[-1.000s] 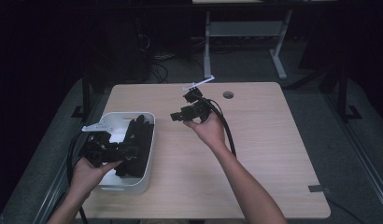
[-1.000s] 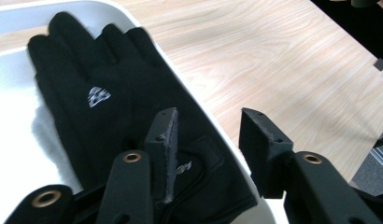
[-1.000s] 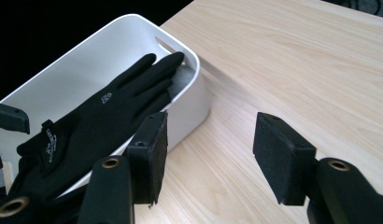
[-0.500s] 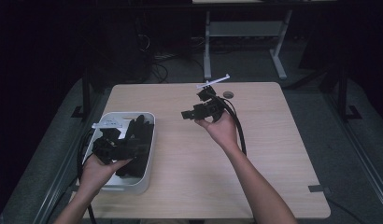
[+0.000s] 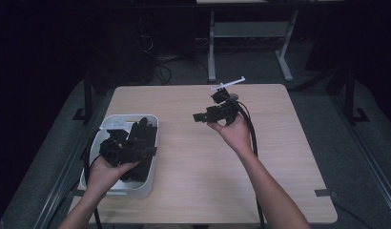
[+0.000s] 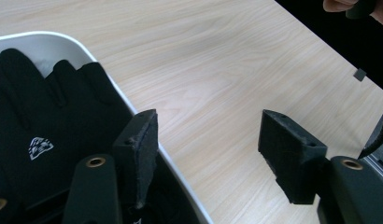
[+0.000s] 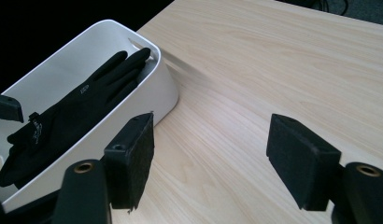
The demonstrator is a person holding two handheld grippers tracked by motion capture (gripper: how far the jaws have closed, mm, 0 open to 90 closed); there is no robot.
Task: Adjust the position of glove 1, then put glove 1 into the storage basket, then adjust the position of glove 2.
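The black glove point(image 7: 73, 116) lies inside the white bin point(image 5: 150, 179) at the left side of the wooden table point(image 5: 193, 191), stretched along the bin's length with its fingers toward the far end; in the left gripper view point(image 6: 45, 116) a small white logo shows on its back and the fabric spreads flat against the bin floor. Whether a second glove lies under it I cannot tell. It appears to have been laid there for storage, since nothing pinches it and it rests loose below the rim. The left gripper point(image 5: 124, 148) hangs over the near part of the bin, right above the glove; its jaws have just been opening and now stand spread, with bare air and the bin's edge between them and no cloth caught on the pads point(image 6: 138, 154). That reads as a release just made, the hand drawing clear so the glove stays put. The right gripper point(image 5: 210, 114) is held well apart from the bin, over the middle of the table toward its far edge, pointing back at the glove; its jaws have likewise just been opening and are spread wide and empty, only tabletop showing between them in the right gripper view.
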